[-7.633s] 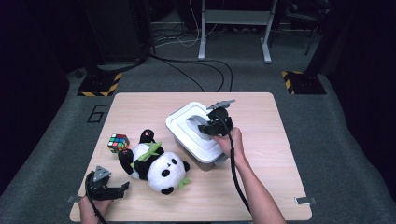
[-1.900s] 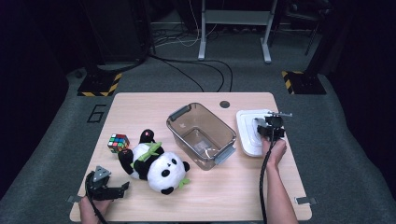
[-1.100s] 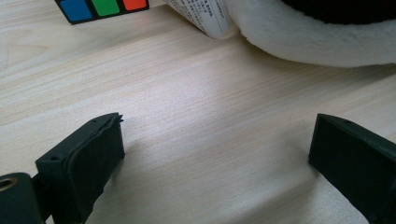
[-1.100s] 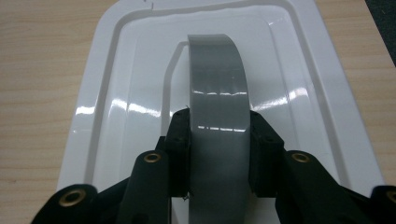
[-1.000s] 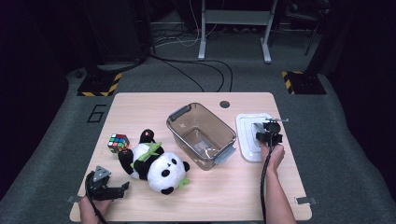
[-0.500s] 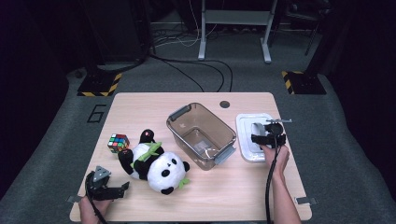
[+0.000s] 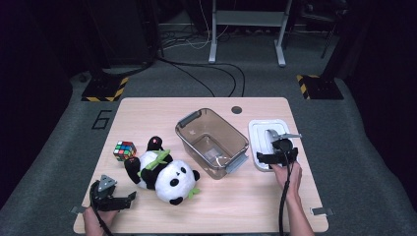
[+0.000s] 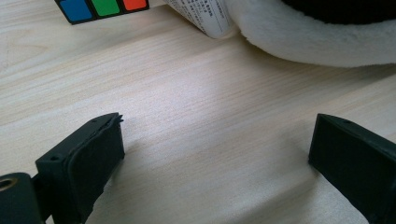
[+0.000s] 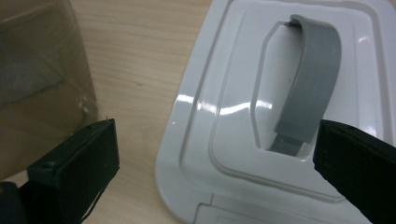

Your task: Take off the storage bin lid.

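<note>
High view, table: a light wooden table (image 7: 255,206) on grey carpet.
High view, bin: a clear brown plastic bin (image 7: 211,142) stands lidless at the middle of the table, turned at an angle.
High view, lid: a white lid (image 7: 260,132) with a grey handle lies flat just right of the bin.
High view, toys: a plush panda (image 7: 164,172) lies left of the bin, a Rubik's cube (image 7: 124,150) near its upper left.
High view, right gripper (image 7: 278,157): over the lid's near edge, jaws spread apart, grasping nothing.
High view, left gripper (image 7: 118,202): at the table's near left corner, below the panda.
Left gripper view: jaws released, wide apart above bare wood; the panda's white fur (image 8: 322,37) and its tag (image 8: 205,16) ahead, the cube's blue, green and red squares (image 8: 105,7) at the top edge.
Right gripper view: jaws wide apart, the lid (image 9: 224,140) between them, its grey handle (image 9: 310,79) by the right jaw; the bin's wall (image 9: 42,60) at left.
</note>
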